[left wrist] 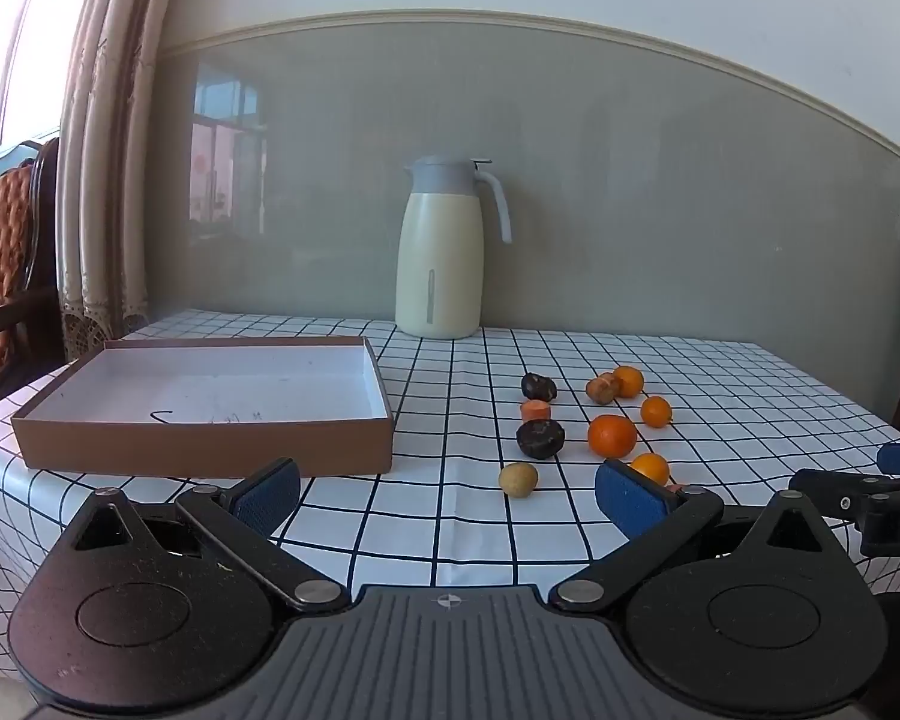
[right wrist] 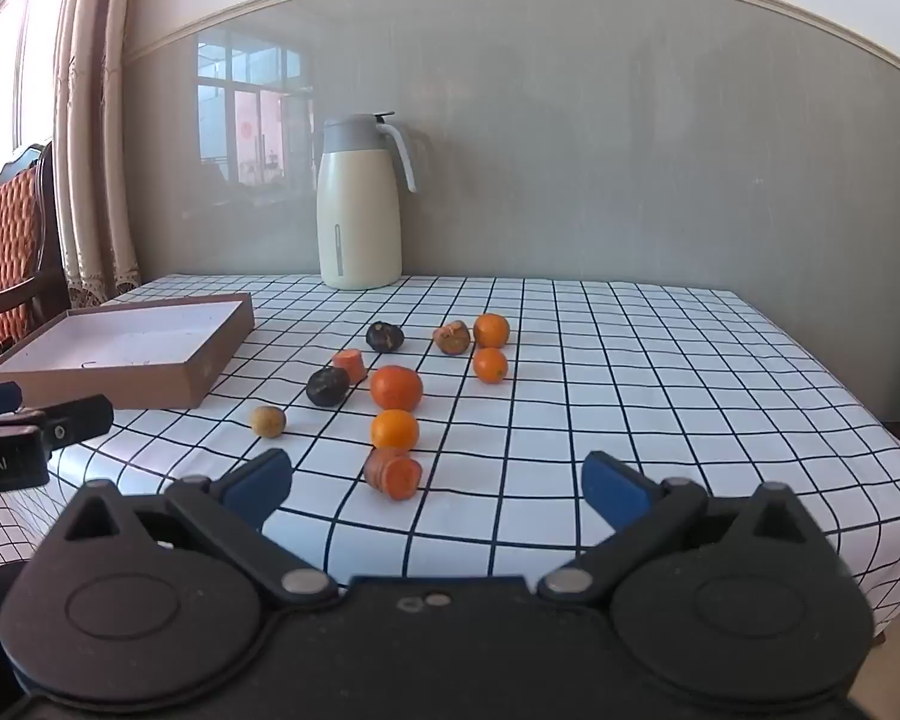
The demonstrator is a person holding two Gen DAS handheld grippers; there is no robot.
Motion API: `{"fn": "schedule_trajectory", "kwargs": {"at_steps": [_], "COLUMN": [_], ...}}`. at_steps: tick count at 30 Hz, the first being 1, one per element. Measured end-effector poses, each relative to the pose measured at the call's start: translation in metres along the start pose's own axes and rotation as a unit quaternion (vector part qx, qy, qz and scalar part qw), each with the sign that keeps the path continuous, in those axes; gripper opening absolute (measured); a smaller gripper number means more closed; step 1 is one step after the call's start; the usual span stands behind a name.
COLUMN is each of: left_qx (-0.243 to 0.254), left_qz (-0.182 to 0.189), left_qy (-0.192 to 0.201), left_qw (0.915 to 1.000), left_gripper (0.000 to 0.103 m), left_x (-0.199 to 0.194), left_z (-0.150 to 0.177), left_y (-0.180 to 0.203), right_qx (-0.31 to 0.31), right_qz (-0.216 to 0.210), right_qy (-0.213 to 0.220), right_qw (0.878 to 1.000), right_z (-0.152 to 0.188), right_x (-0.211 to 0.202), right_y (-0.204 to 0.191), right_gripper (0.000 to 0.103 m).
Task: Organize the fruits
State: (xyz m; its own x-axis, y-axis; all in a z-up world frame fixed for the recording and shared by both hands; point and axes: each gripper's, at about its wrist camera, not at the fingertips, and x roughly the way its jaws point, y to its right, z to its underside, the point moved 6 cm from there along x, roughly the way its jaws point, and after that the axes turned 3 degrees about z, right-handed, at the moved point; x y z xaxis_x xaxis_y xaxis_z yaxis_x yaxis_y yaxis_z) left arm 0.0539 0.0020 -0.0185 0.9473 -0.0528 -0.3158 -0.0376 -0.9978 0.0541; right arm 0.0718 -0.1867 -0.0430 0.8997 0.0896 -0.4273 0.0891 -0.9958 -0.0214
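Note:
Several small fruits and vegetable pieces lie loose on the checked tablecloth: a large orange (right wrist: pixel 396 387) (left wrist: pixel 612 435), smaller oranges (right wrist: pixel 395 429) (left wrist: pixel 650 468), two dark round fruits (right wrist: pixel 327 386) (left wrist: pixel 540 438), a yellowish one (right wrist: pixel 267 420) (left wrist: pixel 518 479) and carrot stubs (right wrist: pixel 393 473) (left wrist: pixel 536 410). A shallow brown box (left wrist: pixel 204 435) (right wrist: pixel 120 387), white and empty inside, sits to their left. My left gripper (left wrist: pixel 447 495) is open and empty, near the front edge. My right gripper (right wrist: pixel 435 483) is open and empty, just short of the nearest carrot stub.
A cream thermos jug (left wrist: pixel 440 252) (right wrist: pixel 360 210) stands at the back against the grey wall. A wooden chair (left wrist: pixel 6 276) and curtains are off the table's left side. The table edge drops off at right (right wrist: pixel 894 450).

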Motion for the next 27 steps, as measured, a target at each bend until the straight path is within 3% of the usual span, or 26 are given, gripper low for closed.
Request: {"fn": "schedule_trajectory", "kwargs": {"at_steps": [27], "left_qx": [0.001], "left_qz": [-0.001], "left_qy": [0.002], "left_qw": [1.0000], "left_gripper": [0.103], "left_x": [-0.0026], "left_z": [-0.0006], "left_y": [-0.0011], "right_qx": [-0.001], "right_qz": [0.001], "right_qy": [0.000], "right_qw": [1.000], "right_z": [0.0001], "right_x": [-0.0005], "right_y": [0.0000], "right_gripper": [0.097]}}
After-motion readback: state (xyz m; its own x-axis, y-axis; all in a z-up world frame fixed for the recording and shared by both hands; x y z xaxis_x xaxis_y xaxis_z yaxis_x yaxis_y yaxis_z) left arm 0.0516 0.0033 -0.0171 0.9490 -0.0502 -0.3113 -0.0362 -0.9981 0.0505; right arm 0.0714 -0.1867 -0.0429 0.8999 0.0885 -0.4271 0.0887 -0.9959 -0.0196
